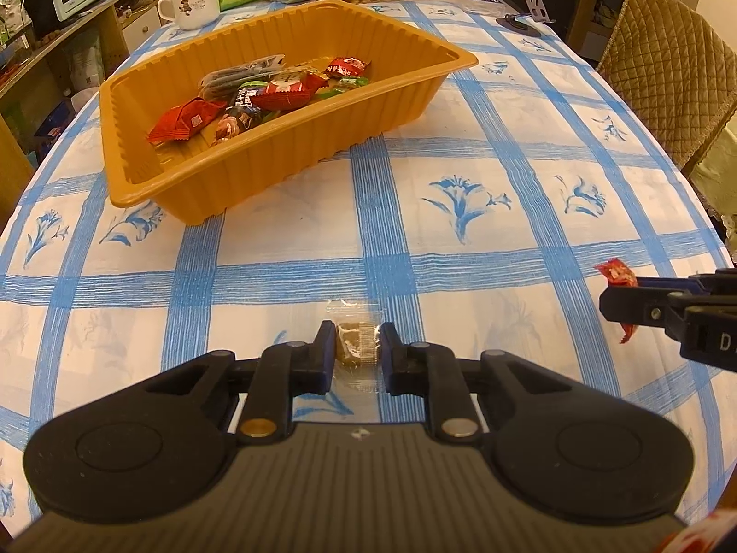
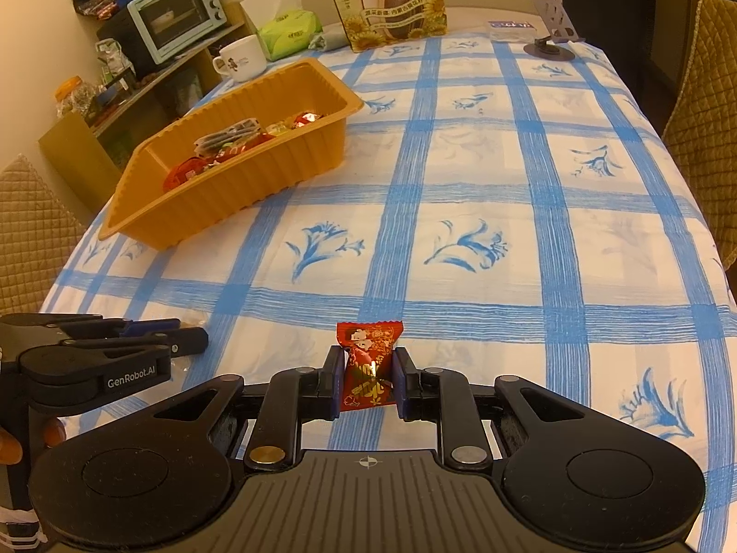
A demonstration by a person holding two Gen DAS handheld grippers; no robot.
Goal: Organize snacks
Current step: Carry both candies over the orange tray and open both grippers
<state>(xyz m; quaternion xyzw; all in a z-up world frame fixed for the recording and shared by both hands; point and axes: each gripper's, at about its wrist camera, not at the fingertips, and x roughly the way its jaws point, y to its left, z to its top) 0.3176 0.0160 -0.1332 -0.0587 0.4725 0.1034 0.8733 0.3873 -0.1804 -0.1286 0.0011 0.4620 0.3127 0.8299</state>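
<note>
Gripping 2 snacks, 1 per tool, 1 tray

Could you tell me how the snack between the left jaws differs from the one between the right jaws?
The clear-wrapped brown snack is see-through and plain; the red foil-wrapped candy is opaque and printed with gold. The brown one lies flat on the cloth; the red one stands upright. Both are pinched between shut jaws.

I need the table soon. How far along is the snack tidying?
Mostly done: several wrapped snacks already lie in the orange tray. In hand: the left claw is shut on a clear-wrapped brown snack, the right claw on a red candy. Left: dropping both into the tray.
</note>
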